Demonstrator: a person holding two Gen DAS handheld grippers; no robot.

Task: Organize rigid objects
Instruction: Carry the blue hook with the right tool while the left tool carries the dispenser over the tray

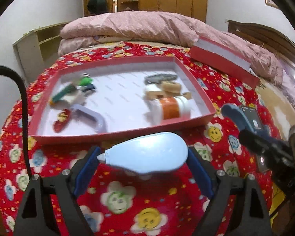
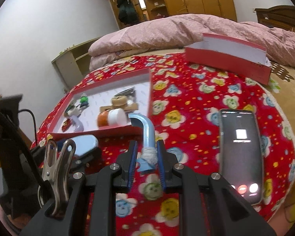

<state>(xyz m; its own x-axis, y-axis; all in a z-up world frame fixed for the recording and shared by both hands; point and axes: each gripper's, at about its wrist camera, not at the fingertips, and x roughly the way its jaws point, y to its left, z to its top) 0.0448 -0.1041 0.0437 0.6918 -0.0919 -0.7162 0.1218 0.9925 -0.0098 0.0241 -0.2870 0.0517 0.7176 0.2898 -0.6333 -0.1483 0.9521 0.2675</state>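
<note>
My left gripper (image 1: 143, 154) is shut on a light blue teardrop-shaped dispenser (image 1: 149, 153), held crosswise between the blue pads (image 1: 86, 169) above the bedspread. It hangs just in front of the near wall of the red box (image 1: 116, 133). The box's white floor holds an orange-and-white jar (image 1: 171, 108), wooden pieces (image 1: 169, 90), a green toy (image 1: 85, 81), a purple handle (image 1: 92, 116) and a small red item (image 1: 62, 119). My right gripper (image 2: 147, 145) is shut on a light blue curved tool (image 2: 145, 129) with white wrapping at its base, right of the box's near corner (image 2: 139, 129).
A dark phone (image 2: 240, 147) with a lit screen lies on the red patterned bedspread (image 2: 186, 102) to the right. The red box lid (image 2: 228, 61) rests at the back right against a pink quilt (image 2: 167, 31). A metal clip (image 2: 57, 161) and a black cable (image 1: 23, 106) are on the left.
</note>
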